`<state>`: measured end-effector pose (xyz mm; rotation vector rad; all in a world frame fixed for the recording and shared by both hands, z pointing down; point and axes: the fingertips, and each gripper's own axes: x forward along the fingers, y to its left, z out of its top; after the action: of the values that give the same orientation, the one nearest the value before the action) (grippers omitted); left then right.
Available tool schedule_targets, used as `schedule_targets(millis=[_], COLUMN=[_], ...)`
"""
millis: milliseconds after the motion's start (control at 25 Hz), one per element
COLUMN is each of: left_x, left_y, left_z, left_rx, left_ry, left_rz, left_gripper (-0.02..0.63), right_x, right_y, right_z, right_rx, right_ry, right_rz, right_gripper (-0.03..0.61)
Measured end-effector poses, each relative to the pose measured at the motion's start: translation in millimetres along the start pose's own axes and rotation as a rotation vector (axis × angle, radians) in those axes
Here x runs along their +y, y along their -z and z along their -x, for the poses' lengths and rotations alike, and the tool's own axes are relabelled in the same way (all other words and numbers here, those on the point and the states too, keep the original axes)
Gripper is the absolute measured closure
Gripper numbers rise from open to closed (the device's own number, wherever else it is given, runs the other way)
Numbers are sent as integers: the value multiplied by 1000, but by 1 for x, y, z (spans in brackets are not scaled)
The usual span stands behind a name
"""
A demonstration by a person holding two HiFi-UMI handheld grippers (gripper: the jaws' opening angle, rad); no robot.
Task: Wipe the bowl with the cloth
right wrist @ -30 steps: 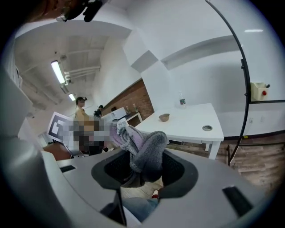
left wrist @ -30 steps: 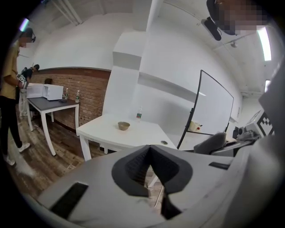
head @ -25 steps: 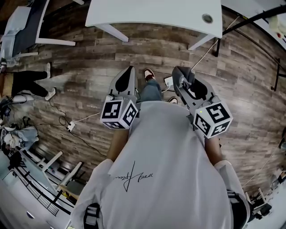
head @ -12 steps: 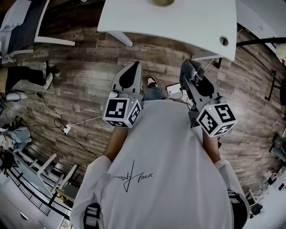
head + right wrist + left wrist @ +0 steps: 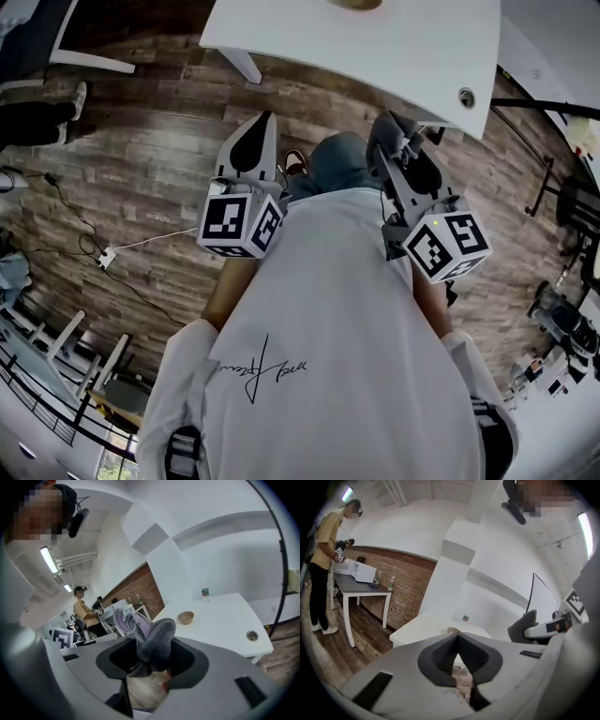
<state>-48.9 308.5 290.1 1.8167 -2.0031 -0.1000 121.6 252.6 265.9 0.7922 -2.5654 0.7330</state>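
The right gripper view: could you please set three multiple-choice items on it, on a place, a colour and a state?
1. The bowl stands on: A. the floor B. the white table C. a chair
2. What colour is the cloth? A. red B. green C. grey and lilac
3. How is the right claw? A. shut on the cloth B. open, empty C. shut on the bowl
1 B: it stands on the tabletop. 2 C: grey and lilac folds show. 3 A: the cloth is bunched between its jaws.
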Motion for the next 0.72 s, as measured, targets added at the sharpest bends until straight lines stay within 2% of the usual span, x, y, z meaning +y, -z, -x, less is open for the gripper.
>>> schedule_targets(millis=[120, 280, 440, 600, 720], left_x=[3, 9, 7, 5, 4], left_y=[1, -10, -15, -23, -27], left_z=[-2, -10, -38, -63, -88], left_rx=[-5, -65, -37, -35, -5], left_ry=[-2, -4, -2, 27, 26], left_rz=[23, 49, 27, 63, 41], left_gripper=[600, 601, 600, 601, 601], right_x=[-1, -8, -28, -51, -70], right_y=[1, 4, -10, -24, -34], right_z=[-9, -25, -37, -50, -62], right_rx=[4, 15, 2, 0, 6], right_ry=[3, -13, -2, 5, 11], right_rz=[7, -17, -19, -31, -45], right_gripper=[399, 399, 399, 399, 399])
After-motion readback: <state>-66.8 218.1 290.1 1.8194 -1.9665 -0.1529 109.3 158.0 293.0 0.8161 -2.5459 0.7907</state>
